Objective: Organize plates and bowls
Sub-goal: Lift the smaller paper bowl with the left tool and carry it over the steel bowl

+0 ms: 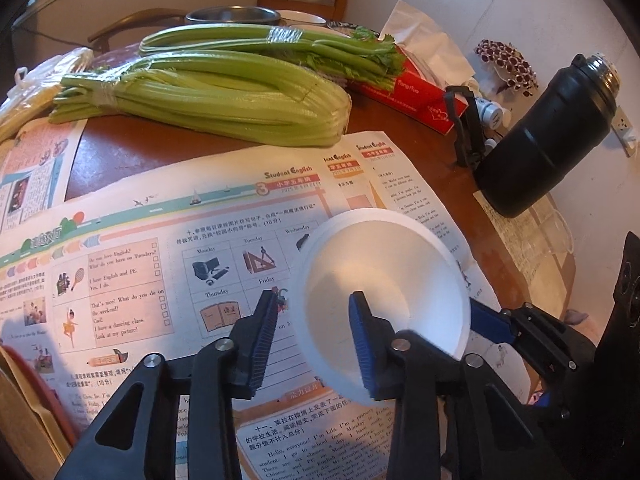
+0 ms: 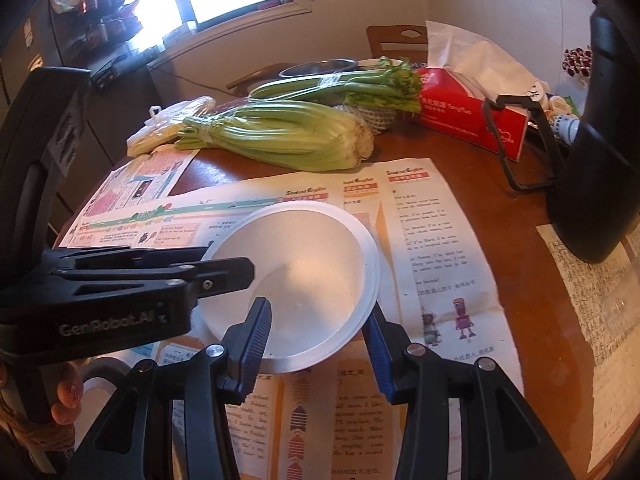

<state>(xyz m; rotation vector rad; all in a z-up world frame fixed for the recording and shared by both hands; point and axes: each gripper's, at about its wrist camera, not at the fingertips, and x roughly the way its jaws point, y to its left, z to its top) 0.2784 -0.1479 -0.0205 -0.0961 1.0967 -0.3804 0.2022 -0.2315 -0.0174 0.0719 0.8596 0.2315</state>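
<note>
A white bowl (image 1: 384,264) hangs tilted above the newspaper, and its edge (image 2: 370,264) shows two rims, as if two are nested. My right gripper (image 2: 318,308) is shut on its near right rim, one pad inside and one outside; in the left wrist view it (image 1: 492,324) appears at the bowl's right side. My left gripper (image 1: 314,298) straddles the left rim. Its right pad lies inside the bowl, and a strip of newspaper shows between its left pad and the outer wall. In the right wrist view it (image 2: 228,268) reaches in from the left.
Newspaper sheets (image 1: 160,216) cover the round wooden table. Two celery bunches (image 1: 208,96) lie behind them. A red tissue box (image 1: 420,96), a black flask (image 1: 548,136) and a black stand (image 1: 464,128) are at the right. A steel bowl (image 1: 232,16) and white dishes (image 1: 308,19) sit at the back.
</note>
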